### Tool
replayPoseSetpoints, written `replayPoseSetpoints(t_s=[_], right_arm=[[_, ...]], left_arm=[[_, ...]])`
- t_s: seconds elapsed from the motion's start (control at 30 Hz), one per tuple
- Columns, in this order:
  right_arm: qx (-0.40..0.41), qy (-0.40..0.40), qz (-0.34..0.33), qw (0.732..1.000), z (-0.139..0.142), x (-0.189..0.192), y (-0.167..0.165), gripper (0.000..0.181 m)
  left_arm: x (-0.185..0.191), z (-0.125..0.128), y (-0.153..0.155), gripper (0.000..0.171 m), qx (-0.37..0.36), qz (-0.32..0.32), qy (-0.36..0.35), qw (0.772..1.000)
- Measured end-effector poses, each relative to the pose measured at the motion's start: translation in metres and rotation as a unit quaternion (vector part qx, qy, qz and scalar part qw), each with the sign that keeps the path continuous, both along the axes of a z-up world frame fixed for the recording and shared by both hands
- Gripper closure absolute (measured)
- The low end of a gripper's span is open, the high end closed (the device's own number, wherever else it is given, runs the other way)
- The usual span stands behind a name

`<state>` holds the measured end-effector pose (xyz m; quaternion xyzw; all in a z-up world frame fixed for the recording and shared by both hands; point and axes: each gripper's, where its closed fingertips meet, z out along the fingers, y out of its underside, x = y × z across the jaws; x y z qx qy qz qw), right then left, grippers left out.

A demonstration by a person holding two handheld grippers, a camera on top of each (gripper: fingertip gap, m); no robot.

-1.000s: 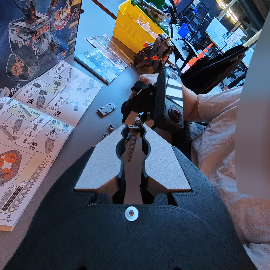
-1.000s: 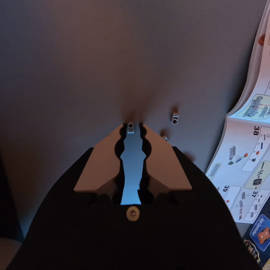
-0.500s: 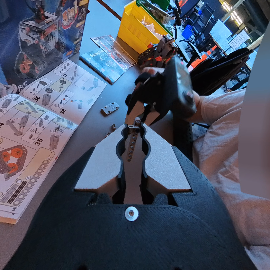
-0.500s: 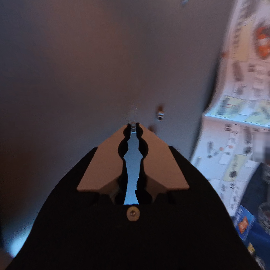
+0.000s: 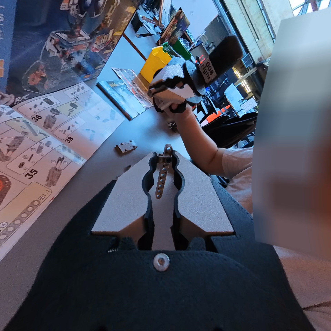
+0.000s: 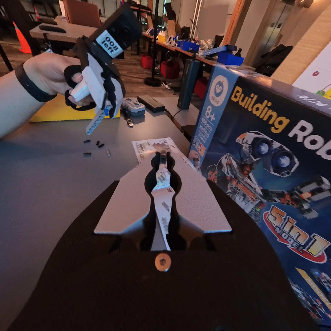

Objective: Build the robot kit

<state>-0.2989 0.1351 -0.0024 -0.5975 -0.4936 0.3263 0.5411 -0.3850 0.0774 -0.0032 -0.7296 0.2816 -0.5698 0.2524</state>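
Observation:
My left gripper [image 5: 163,156] is shut on a grey holed beam [image 5: 161,180] with a small connector at its top, held above the dark table [image 5: 143,129]. In the right wrist view this gripper [image 6: 109,111] hangs tips down with the beam [image 6: 95,122] and a blue pin [image 6: 106,111] sticking out. My right gripper [image 6: 163,155] is shut on a small grey connector piece [image 6: 163,158], raised above the table. It also shows in the left wrist view [image 5: 152,89], held high in a hand, apart from the beam.
An open instruction booklet [image 5: 53,136] lies at left, with a big blue toy box [image 6: 268,179] behind it. A grey plate piece [image 5: 126,146], a tiny part [image 5: 129,167] and several black pins [image 6: 93,145] lie loose. A yellow bin [image 5: 155,62] and a grey battery unit [image 6: 133,106] stand farther off. Spacing between my two grippers at the tips: around 11 cm.
My right gripper has risen from the table with the small connector and swung up to face the box and my left gripper. My left gripper still holds the beam.

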Motion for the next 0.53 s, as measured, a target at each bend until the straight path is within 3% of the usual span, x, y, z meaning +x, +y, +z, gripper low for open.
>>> replayPoseSetpoints(t_s=[0.13, 0.33, 0.53], right_arm=[[-0.013, 0.014, 0.05, 0.999, 0.005, -0.008, -0.017, 0.173], [0.044, 0.032, 0.016, 0.998, 0.026, 0.001, -0.012, 0.175], [0.071, 0.068, 0.027, 0.995, 0.043, 0.0, -0.021, 0.175]], left_arm=[[0.006, -0.003, -0.004, 0.157, -0.023, -0.019, -0.012, 0.999], [0.01, 0.001, -0.007, 0.158, -0.024, -0.032, -0.029, 0.999], [0.012, 0.016, -0.016, 0.158, -0.017, -0.061, -0.072, 0.995]])
